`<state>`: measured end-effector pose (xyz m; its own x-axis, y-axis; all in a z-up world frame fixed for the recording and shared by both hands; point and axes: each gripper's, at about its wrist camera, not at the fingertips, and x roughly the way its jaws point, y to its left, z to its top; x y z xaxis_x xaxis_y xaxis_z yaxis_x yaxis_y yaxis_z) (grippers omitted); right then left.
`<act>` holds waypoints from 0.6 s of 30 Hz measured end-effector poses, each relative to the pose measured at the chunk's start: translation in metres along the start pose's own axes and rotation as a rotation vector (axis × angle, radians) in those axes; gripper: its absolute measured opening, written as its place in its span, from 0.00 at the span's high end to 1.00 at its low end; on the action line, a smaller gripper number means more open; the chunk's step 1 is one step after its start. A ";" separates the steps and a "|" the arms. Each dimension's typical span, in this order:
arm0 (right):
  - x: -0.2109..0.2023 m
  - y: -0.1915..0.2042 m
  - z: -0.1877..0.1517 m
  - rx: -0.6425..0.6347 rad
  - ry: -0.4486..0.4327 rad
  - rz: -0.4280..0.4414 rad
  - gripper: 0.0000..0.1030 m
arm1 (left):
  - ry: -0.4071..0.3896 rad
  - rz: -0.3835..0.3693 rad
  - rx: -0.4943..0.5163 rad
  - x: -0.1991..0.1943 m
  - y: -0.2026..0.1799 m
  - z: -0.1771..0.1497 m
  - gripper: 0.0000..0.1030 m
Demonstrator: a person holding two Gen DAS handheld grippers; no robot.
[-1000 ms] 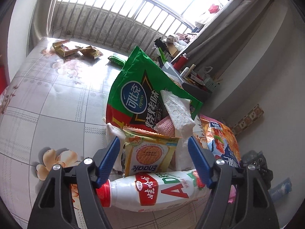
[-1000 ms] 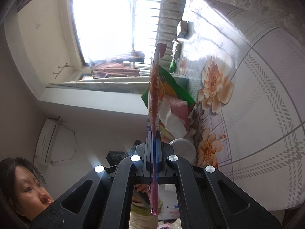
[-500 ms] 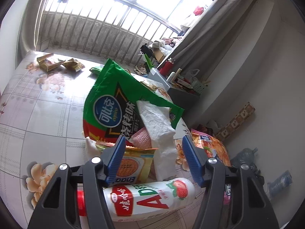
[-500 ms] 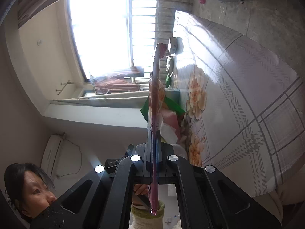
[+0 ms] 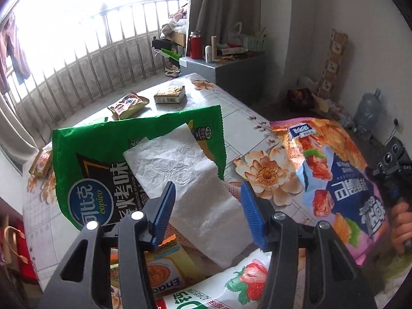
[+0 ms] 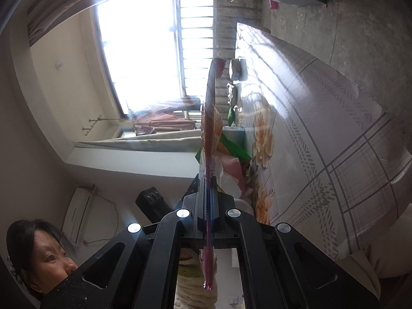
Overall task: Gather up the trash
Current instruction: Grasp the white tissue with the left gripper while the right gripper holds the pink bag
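L gripper (image 5: 207, 206) jaws closing, nothing pinched yet, over tissue (image 5: 190, 180): light, limp, take mid-fold; R gripper (image 6: 209, 193) clamped on snack bag (image 6: 209, 118) edge.

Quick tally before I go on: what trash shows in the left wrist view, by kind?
Big snack bags: 2 (green bag, orange bag)
Small packets: 4 (biscuit packet, far orange packet, tan packet, left-edge packet)
Tissue: 1
Bottle: 1
Total: 8 in view
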<state>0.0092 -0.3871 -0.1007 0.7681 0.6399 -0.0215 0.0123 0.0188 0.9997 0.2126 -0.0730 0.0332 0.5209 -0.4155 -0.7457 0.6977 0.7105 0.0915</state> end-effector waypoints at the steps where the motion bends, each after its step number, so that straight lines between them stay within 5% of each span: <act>1: -0.001 -0.001 0.000 0.003 0.001 0.004 1.00 | 0.015 0.024 0.025 0.006 -0.003 0.000 0.50; 8: -0.006 -0.010 0.003 0.019 -0.002 0.022 1.00 | 0.070 0.161 0.135 0.029 -0.007 0.000 0.67; 18: -0.009 -0.011 0.003 0.024 -0.010 0.037 1.00 | 0.060 0.203 0.171 0.033 -0.005 0.002 0.95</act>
<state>0.0041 -0.3956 -0.1114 0.7748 0.6320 0.0150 -0.0009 -0.0227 0.9997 0.2278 -0.0914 0.0092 0.6320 -0.2367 -0.7380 0.6578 0.6673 0.3493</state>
